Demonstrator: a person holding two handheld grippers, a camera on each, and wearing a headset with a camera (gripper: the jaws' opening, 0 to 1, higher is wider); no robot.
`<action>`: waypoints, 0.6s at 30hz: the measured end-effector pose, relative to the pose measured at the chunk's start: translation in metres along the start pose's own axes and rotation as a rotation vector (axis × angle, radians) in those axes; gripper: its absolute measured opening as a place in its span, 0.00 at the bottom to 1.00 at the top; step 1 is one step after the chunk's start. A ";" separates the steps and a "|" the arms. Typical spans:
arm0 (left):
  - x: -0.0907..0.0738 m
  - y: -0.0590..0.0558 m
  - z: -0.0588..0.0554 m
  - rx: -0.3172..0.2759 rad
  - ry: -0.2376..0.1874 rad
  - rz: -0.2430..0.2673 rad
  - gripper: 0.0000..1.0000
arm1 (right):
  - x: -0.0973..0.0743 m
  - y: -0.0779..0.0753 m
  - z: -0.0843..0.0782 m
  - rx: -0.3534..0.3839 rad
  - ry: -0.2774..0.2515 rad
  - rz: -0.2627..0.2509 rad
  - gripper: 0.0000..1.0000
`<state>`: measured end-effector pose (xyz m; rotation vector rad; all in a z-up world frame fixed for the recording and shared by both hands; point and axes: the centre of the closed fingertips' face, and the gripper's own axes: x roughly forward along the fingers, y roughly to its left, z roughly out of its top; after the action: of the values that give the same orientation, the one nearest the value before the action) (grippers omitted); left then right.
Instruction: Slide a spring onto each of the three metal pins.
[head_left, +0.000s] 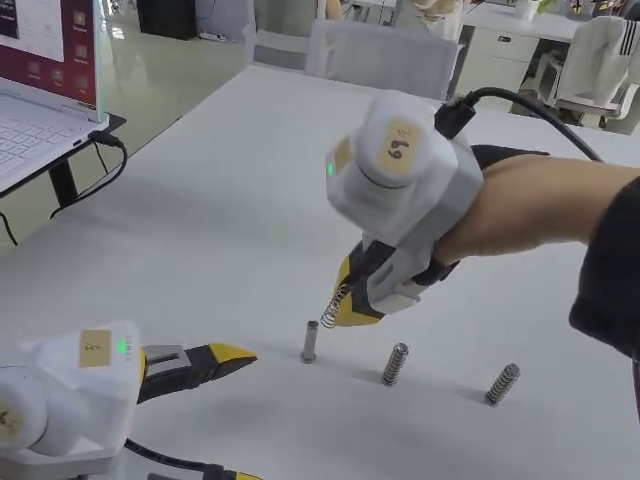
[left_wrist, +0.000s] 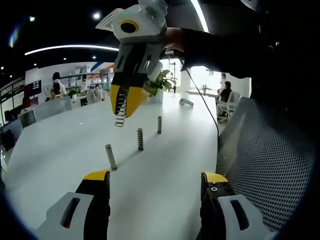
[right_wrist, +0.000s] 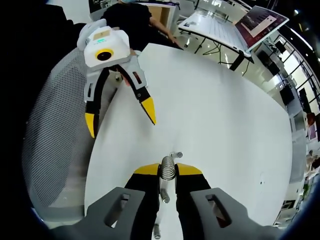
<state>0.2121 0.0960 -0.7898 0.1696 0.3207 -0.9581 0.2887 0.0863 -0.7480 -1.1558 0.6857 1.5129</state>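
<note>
Head view, right gripper (head_left: 349, 308) clamping spring (head_left: 332, 304) above bare pin (head_left: 310, 341), left gripper (left_wrist: 156, 176) agape.

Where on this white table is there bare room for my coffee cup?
The wide stretch of table between the laptop and the right tongs is bare, as is the far end toward the chair. The near part is crowded: a bare pin, two pins wearing springs, the spring held by the right tongs, and the open left tongs.

L gripper (left_wrist: 156, 176) jaws wide; R gripper (right_wrist: 168, 171) jaws pinched.
</note>
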 end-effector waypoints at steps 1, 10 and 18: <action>0.000 0.000 0.000 0.001 0.000 0.000 0.70 | 0.001 -0.001 0.000 0.001 0.003 0.001 0.09; 0.001 -0.001 0.001 0.003 0.003 0.000 0.71 | 0.012 -0.012 -0.003 0.002 0.025 0.009 0.09; 0.000 0.000 -0.001 0.002 0.006 0.001 0.71 | 0.024 -0.016 -0.002 -0.001 0.042 0.025 0.09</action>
<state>0.2116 0.0960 -0.7906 0.1745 0.3252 -0.9574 0.3052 0.0980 -0.7686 -1.1870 0.7299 1.5133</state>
